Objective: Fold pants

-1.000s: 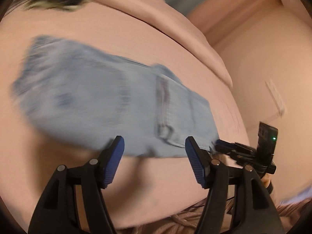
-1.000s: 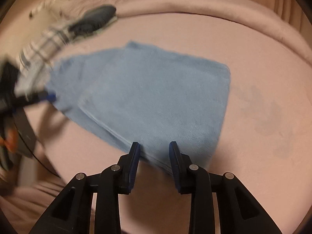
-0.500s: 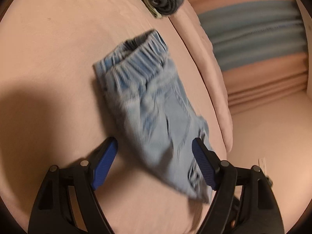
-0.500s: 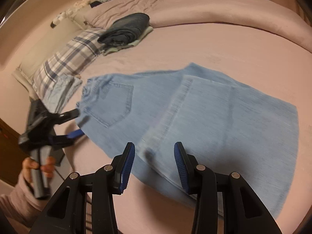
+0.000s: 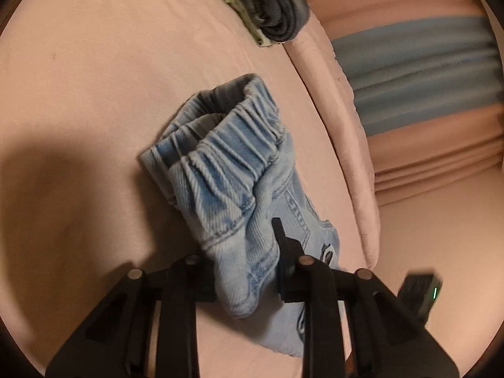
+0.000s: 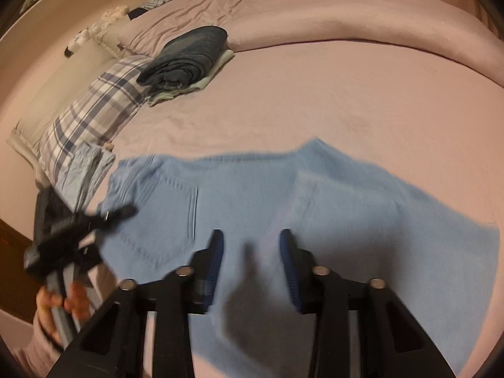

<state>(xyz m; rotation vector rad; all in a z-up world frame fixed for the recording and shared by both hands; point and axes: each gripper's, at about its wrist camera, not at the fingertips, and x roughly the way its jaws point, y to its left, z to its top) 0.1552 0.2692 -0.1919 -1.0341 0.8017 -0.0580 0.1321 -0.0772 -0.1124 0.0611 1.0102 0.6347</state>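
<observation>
Light blue denim pants (image 6: 283,195) lie folded on the pink bed, waistband at the left, back pocket up. In the left wrist view the elastic waistband (image 5: 226,157) bunches up between my fingers. My left gripper (image 5: 242,271) is shut on the waistband corner of the pants; it also shows in the right wrist view (image 6: 119,214), blurred, at the pants' left edge. My right gripper (image 6: 250,264) is open and empty, just above the pants' near edge.
A folded stack of dark jeans (image 6: 186,60) lies at the back of the bed, also in the left wrist view (image 5: 267,3). A plaid pillow (image 6: 85,126) is at the left. A pink duvet roll (image 6: 362,22) runs along the far side.
My left gripper has closed on the pants' waistband corner and lifted it. My right gripper has let go of the cloth, opened wider and drawn back.
</observation>
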